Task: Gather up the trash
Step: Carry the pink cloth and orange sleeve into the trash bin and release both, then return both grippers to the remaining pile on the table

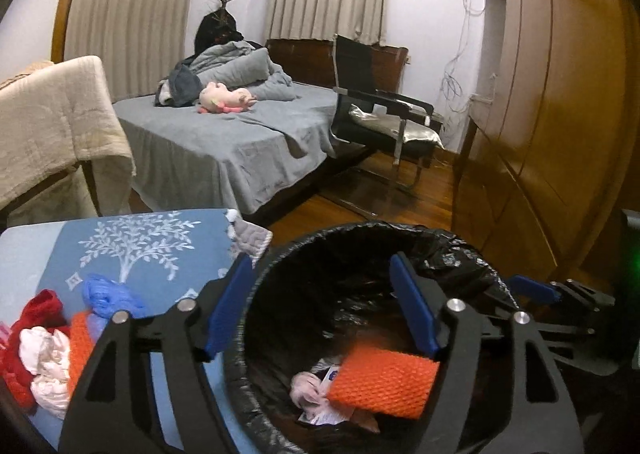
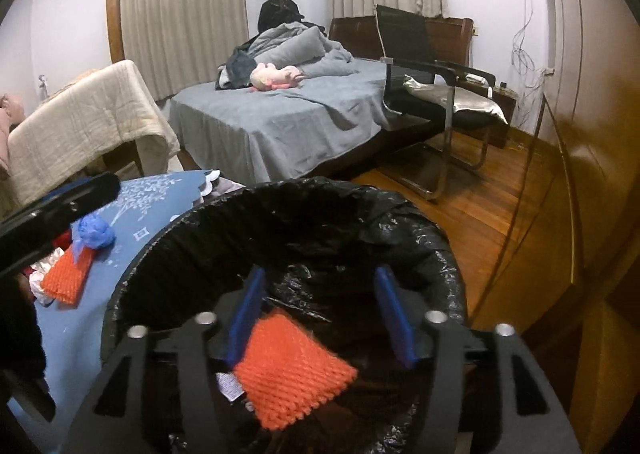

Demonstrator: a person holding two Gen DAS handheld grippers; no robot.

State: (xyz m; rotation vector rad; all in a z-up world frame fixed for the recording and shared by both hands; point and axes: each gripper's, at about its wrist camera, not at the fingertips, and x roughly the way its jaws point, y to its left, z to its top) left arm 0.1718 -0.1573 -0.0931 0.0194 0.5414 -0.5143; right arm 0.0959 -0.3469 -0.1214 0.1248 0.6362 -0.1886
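Black plastic lines the round waste bin [image 1: 360,254], and both claws hang over its mouth. Nearest, the left gripper [image 1: 320,306] has its blue pads apart, nothing pressed between them; one pad sits outside the bin's rim, the other above the opening. An orange foam-net sleeve [image 1: 384,382] shows just below that inner pad, touching or close by it, over crumpled paper deep in the bin. The right gripper [image 2: 320,314] is likewise spread, with an orange foam-net piece [image 2: 292,366] loose between and below its pads, over the bin's hollow; I can't tell whether it has settled yet.

Beside the bin, on the blue tree-patterned cloth [image 1: 160,246], more rubbish waits: a second orange net sleeve [image 2: 66,274], a crumpled blue plastic bag [image 2: 94,234], a red bag [image 1: 36,314] and pale wrappings [image 1: 44,358]. Beyond the bin stand the grey-sheeted bed [image 1: 224,141] and a black chair [image 1: 380,105].

The risk, I'd judge, is the left claw's outer finger catching the liner's edge as it pulls away, dragging the bag loose or tipping the bin.
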